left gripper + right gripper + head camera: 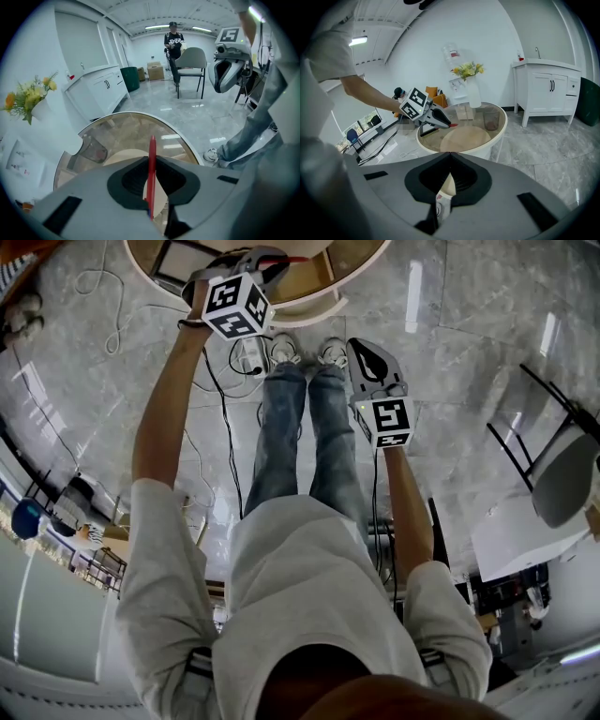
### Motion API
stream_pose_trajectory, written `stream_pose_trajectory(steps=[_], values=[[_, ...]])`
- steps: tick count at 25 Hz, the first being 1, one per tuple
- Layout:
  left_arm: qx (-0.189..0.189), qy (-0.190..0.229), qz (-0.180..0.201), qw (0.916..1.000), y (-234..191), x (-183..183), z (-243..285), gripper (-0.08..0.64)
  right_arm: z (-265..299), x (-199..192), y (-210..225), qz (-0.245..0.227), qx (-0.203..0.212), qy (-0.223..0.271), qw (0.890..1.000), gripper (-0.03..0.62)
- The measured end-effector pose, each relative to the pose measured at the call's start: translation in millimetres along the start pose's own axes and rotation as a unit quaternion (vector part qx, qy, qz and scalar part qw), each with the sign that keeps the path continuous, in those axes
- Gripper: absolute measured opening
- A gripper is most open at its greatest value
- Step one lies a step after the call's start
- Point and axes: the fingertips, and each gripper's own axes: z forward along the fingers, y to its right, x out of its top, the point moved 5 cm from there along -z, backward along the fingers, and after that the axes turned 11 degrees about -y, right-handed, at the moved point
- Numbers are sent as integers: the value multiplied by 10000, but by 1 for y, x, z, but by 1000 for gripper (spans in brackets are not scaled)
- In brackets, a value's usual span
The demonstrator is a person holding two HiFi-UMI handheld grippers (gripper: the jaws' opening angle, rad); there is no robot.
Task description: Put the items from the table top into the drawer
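The left tool (151,159) pinches a thin red pen (152,150) above the round glass bench (123,123). The pen's lower end is hidden inside the grip. The right tool (450,159) hangs closed and empty.

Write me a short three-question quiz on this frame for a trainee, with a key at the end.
1. What is clamped between the jaws of the left hand-held gripper?
2. True or false: the table is round with a see-through top.
3. What colour are the flowers in the white vase at the far side of the table? A yellow, B purple, C blue.

Key:
1. A thin red item, standing up between the pads.
2. True.
3. A.
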Motion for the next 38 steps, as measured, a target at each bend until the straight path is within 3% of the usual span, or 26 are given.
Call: stream_pose_trajectory(steps=[6, 11, 18, 24, 30, 38], values=[[202, 69, -474, 9986, 19, -23, -32, 58, 3, 4, -21, -309, 142, 5, 9994, 25], [469, -65, -1074, 9931, 44, -65, -68, 58, 9, 11, -55, -704, 464, -8, 9964, 25], [710, -225, -2221, 9722, 90, -140, -115, 58, 26, 20, -109, -1240, 949, -142, 9876, 25], [683, -531, -2751, 9575, 139, -188, -130, 58, 42, 18, -138, -1555, 1284, -261, 9791, 25], [248, -704, -2670, 9608, 179, -188, -102, 58, 47, 7, -136, -1534, 1308, -298, 9790, 25], [-447, -564, -2023, 9767, 186, -130, -21, 58, 49, -17, -76, -903, 831, -240, 9922, 25]])
